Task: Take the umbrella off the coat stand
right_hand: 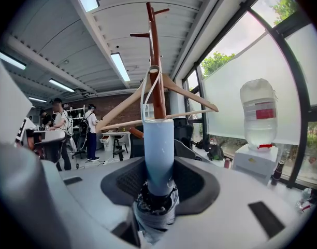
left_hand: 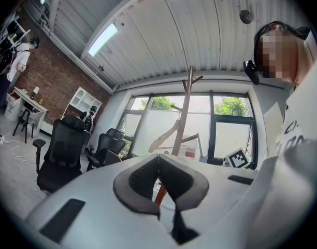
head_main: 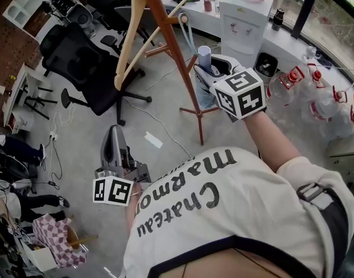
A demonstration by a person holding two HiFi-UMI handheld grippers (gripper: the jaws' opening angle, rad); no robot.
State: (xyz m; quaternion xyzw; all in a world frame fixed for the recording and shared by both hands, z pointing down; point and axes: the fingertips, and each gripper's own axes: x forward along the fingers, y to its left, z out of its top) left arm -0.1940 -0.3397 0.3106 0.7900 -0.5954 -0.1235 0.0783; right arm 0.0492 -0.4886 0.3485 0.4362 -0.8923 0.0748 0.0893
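- Office had a grey concrete floor (head_main: 84, 143), a brick wall and black mesh chairs (head_main: 78, 62); a wooden coat stand (head_main: 171, 45) stood near a white water dispenser (head_main: 244, 16).
- Right gripper (right_hand: 158, 176) was clamped on the umbrella (right_hand: 158, 139), which had a smooth pale-blue cylindrical handle and folded fabric below.
- Thin white strap (right_hand: 147, 90) looked still looped on the stand, beside a wooden hanger (right_hand: 122, 105). Grasp done, lift-off left.
- Left gripper (left_hand: 158, 162) was closed and empty, held low.

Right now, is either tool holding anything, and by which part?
The right tool grips the folded umbrella with the pale blue cylindrical handle low on that handle; the left tool is shut on nothing.
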